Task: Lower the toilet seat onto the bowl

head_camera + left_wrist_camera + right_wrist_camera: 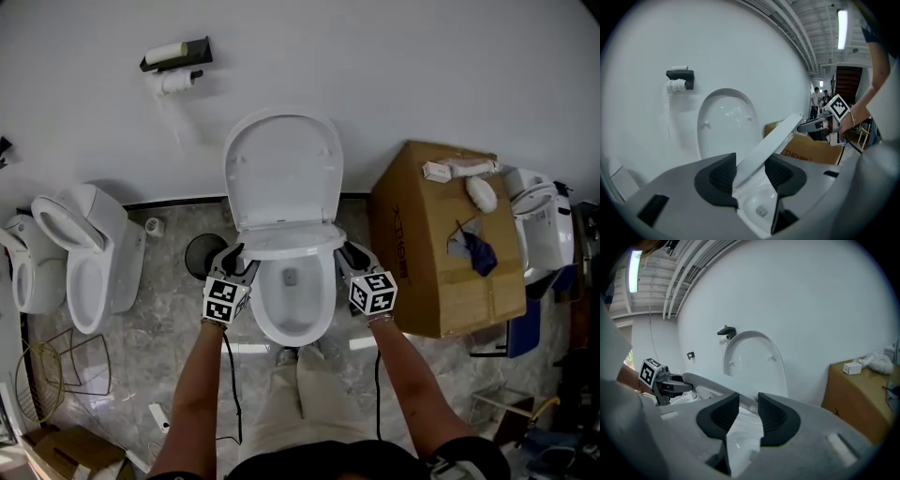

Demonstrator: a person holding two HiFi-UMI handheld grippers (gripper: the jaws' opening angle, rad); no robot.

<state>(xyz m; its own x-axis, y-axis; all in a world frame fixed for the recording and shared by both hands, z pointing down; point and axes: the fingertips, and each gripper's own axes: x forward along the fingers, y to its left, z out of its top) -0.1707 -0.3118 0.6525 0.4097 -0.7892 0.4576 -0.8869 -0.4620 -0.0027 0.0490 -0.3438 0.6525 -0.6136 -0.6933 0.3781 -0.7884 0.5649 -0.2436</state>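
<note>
left gripper (751,174) and right gripper (748,413) each clamp a side of the tilted toilet seat (291,246) above the bowl (328,305)

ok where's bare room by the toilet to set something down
Best patch: floor between the spare toilet, the bin and the person's left arm. The box top is bare on its near part; small items sit along its far edge. Crowded: the wire basket corner at lower left, and the clutter right of the box.

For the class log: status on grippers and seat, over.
Left gripper, right gripper shut on seat edges. Seat partway down, lid upright. Nothing seen on bowl.
</note>
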